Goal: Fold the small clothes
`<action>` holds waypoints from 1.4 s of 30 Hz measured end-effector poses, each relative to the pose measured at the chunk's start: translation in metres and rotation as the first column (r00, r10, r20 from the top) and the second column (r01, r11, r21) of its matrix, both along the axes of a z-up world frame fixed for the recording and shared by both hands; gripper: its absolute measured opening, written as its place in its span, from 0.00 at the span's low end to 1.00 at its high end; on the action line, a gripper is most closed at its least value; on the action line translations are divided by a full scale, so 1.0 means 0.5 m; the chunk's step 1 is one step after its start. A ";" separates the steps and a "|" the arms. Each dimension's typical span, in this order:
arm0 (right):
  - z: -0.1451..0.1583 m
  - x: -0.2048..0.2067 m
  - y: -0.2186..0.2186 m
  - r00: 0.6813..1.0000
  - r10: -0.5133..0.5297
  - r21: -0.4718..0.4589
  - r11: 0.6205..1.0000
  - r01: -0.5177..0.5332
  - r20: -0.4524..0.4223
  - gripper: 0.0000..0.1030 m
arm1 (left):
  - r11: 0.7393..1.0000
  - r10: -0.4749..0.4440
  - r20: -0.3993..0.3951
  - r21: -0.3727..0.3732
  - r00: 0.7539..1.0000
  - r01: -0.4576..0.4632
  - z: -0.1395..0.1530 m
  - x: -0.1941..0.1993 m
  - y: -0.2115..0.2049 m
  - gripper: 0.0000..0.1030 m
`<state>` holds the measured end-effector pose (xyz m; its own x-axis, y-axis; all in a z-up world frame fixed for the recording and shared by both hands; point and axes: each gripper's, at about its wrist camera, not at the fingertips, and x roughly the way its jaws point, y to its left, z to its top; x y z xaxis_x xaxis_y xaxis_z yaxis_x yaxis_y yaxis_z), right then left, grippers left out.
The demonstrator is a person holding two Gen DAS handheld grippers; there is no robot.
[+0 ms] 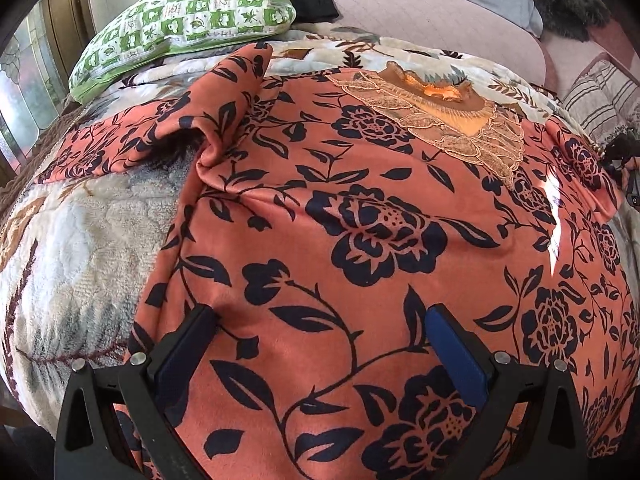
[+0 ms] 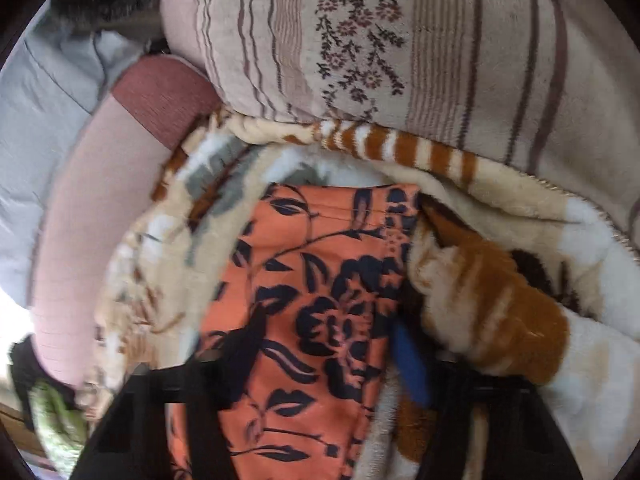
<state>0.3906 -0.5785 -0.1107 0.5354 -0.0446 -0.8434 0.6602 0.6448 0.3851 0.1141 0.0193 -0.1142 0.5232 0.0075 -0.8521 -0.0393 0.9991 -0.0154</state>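
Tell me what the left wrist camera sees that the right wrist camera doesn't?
Only the left wrist view shows the green checked pillow, the dress's lace collar and its folded-over sleeve.

Only the right wrist view shows the striped cushion up close, with the dress's other sleeve running between the right claw's open fingers.

Both show the orange flowered dress lying on the fluffy blanket, and an open claw; the left claw sits over the dress.
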 end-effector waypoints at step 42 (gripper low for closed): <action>0.089 -0.366 0.454 0.802 0.390 0.280 0.792 -0.543 0.452 0.90 | 0.986 0.068 0.098 -0.161 0.993 -0.051 0.089 -0.052 0.101 1.00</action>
